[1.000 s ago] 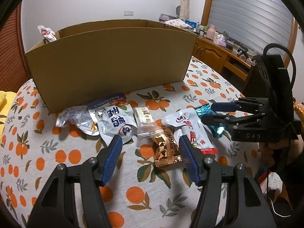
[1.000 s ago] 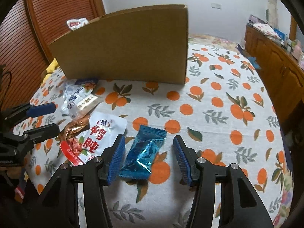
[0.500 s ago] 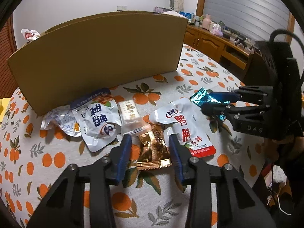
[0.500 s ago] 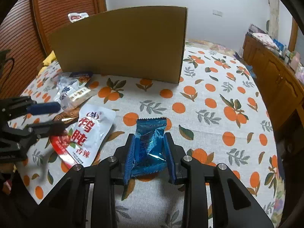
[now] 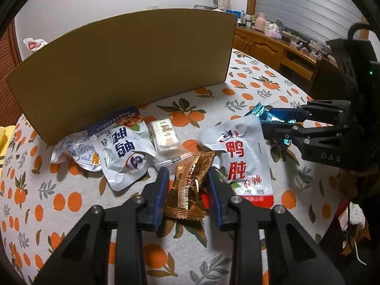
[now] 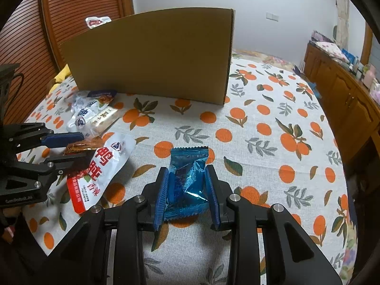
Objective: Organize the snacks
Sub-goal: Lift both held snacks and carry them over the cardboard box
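My left gripper (image 5: 187, 178) straddles a gold foil snack packet (image 5: 187, 190) on the orange-print tablecloth (image 5: 71, 201). Its jaws are closing, with both blue pads pressing the packet's sides. My right gripper (image 6: 186, 175) is shut on a blue foil snack packet (image 6: 187, 163), crumpled between its pads; the left wrist view shows that packet (image 5: 257, 111) sticking out past the right gripper (image 5: 270, 121). A tall cardboard box (image 5: 123, 71) stands behind the snacks, its inside hidden. A white-and-red pouch (image 5: 239, 156) lies between the two grippers.
A white-and-blue pouch (image 5: 123, 154), a clear-wrapped bar (image 5: 166, 137) and a clear pouch (image 5: 71, 152) lie before the box. Another pouch (image 6: 97, 21) shows behind the box top. Wooden cabinets (image 6: 344, 95) line the right wall. Bare cloth lies right of the box (image 6: 261, 118).
Both grippers narrowed from wide open: the left around the gold packet, the right onto the blue packet, which crumpled. Both packets now sit gripped between the pads.
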Demonstrator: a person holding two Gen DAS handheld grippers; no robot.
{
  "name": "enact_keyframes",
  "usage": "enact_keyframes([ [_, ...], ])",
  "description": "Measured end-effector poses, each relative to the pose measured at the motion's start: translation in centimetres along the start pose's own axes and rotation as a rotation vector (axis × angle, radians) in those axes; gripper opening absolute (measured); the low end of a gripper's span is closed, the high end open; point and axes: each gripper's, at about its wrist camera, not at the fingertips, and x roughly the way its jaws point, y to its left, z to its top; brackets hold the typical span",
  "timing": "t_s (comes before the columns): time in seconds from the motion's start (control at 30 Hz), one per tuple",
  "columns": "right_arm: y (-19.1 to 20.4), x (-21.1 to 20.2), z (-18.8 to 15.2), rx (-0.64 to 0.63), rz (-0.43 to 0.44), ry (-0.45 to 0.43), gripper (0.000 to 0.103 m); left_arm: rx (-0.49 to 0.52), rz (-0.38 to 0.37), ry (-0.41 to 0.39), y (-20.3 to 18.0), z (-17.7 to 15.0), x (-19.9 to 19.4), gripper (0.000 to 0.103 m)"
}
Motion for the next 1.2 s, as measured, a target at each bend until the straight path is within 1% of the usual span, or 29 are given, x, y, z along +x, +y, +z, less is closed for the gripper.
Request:
enact_keyframes([
  [0.03,0.0,0.0,0.0,0.001,0.002,0.0,0.029,0.0,-0.003,-0.001,0.0,0.0,0.0,0.025],
  [0.13,-0.1,0.0,0.0,0.003,0.005,-0.001,0.03,-0.005,-0.008,-0.001,0.1,-0.2,-0.3,0.024],
  [0.43,-0.1,0.0,0.0,0.003,0.005,-0.001,0.03,-0.008,-0.003,-0.009,0.2,-0.5,-0.9,0.023],
  [0.9,-0.2,0.0,-0.1,0.008,0.011,-0.003,0.03,-0.017,0.004,-0.069,0.3,-0.3,-3.6,0.022],
  [1.2,0.0,-0.1,-0.1,0.0,0.003,-0.007,0.029,-0.023,0.015,-0.094,0.7,0.2,-4.7,0.022],
])
